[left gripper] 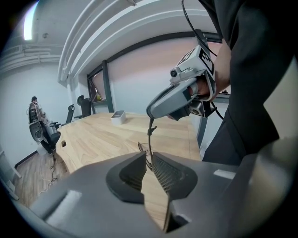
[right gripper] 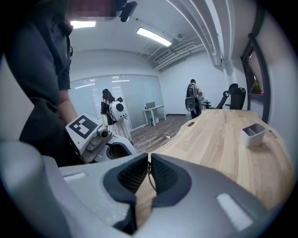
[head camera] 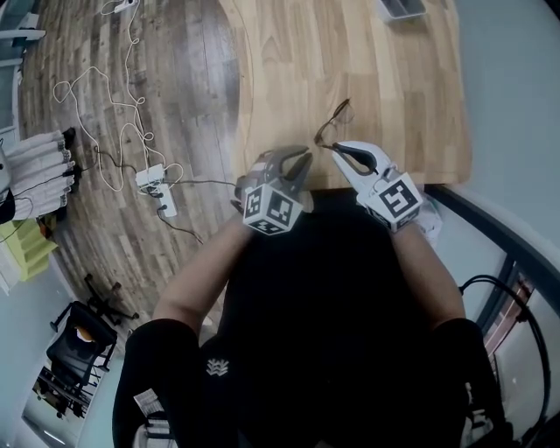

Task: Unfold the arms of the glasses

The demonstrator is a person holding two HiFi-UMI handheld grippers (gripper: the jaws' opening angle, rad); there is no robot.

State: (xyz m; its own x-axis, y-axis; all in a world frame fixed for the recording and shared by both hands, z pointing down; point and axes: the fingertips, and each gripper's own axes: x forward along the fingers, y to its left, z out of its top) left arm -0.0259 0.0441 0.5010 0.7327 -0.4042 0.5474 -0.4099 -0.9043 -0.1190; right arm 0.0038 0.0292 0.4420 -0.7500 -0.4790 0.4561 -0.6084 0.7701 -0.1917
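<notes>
While both tools are up off the surface, the biggest thing I see is the pale wooden table [head camera: 385, 79], its near edge curving just under my hands. A small grey rectangular tray [head camera: 401, 7] sits far off at its other end.

The left gripper [head camera: 297, 164], grey with a black-and-white marker cube, and the right gripper [head camera: 347, 154], white with the same kind of cube, are held close together and point away from me, over that near edge.

Between them hang the thin, dark wire-framed glasses [head camera: 334, 122], in the air above the wood and not resting on it. They lie just ahead of the jaw tips and reach away from me.

The left gripper's jaws are closed on the frame wire [left gripper: 148, 159]. The right gripper's jaws are pinched on another thin dark part of the glasses [right gripper: 149, 171].

From the left gripper view, a slim temple arm [left gripper: 150, 132] runs from the right gripper's tips down to the left jaws. I judge the right gripper to be nearer that arm's free end. The swing would fall to it while the left braces the frame.
</notes>
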